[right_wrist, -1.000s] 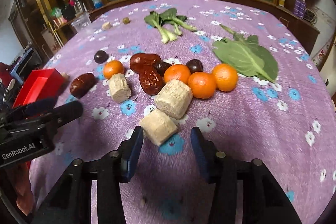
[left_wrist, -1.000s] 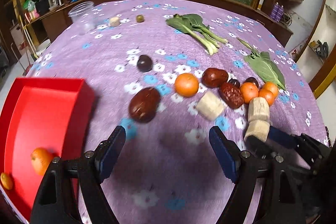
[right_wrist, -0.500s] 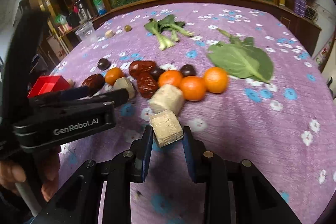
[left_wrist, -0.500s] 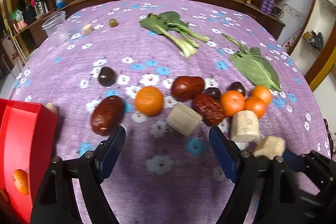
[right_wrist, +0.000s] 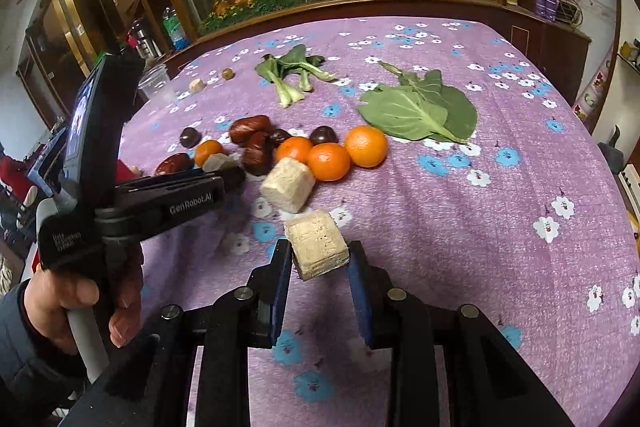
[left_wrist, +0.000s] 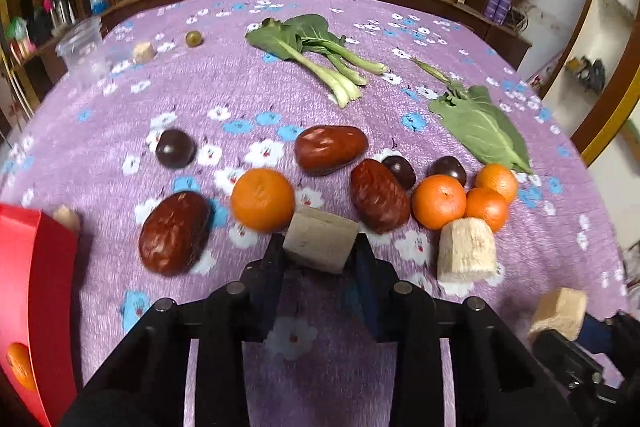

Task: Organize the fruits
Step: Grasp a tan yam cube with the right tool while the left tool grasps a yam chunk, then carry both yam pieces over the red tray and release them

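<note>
Two grippers now each clamp a pale cut chunk. A second ago the left gripper (left_wrist: 318,251) hung wide open over bare cloth; its fingers have just been closing and now pinch a beige block (left_wrist: 322,243) resting on the table (left_wrist: 440,43) beside an orange (left_wrist: 263,199). The right gripper (right_wrist: 318,267), already narrowed on its own pale cube (right_wrist: 318,245), has raised it clear of the cloth. Both pieces look ready for carrying, probably toward the red bin (left_wrist: 36,291) at the left, where one orange already lies.
</note>
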